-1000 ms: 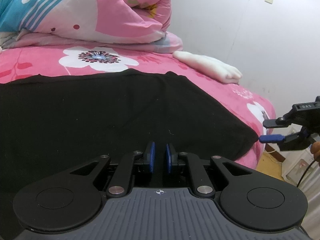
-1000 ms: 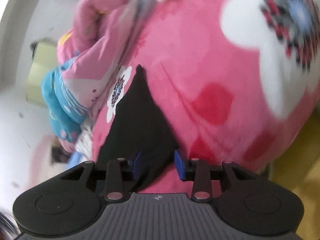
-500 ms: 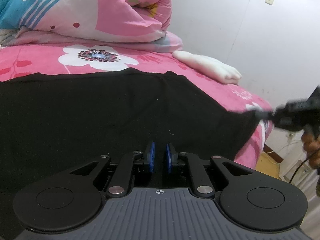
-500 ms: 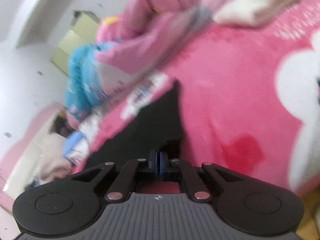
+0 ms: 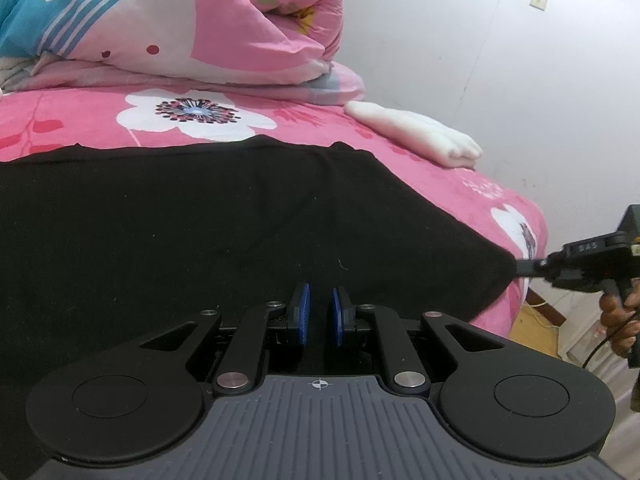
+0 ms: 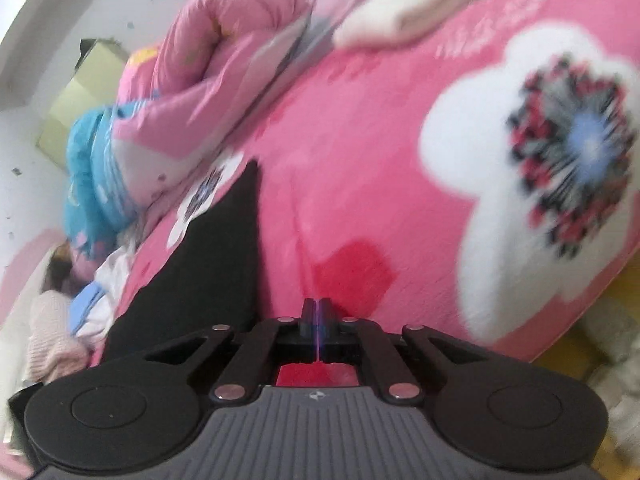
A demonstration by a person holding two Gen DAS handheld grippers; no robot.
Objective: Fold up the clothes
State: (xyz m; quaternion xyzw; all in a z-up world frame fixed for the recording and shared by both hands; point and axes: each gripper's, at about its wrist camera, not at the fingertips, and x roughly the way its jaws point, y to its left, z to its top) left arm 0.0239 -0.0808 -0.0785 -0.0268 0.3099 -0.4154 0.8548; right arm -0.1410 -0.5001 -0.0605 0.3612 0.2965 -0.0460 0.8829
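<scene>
Both claws meet the black garment [image 5: 200, 216]; right claw [image 6: 317, 322] pinches its corner.

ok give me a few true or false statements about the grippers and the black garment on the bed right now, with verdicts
1. The black garment lies spread on the pink floral bedspread. True.
2. The left gripper is clamped fully shut with its pads touching. False: a narrow gap shows between its blue pads, with the black cloth in and under it.
3. The right gripper has its pads closed together. True.
4. In the left wrist view, the right gripper reaches the garment's right corner. True.
5. The white folded cloth lies on top of the black garment. False: it lies apart, on the bedspread near the wall.
6. The rolled quilt is plain green. False: it is pink, white and blue.
</scene>
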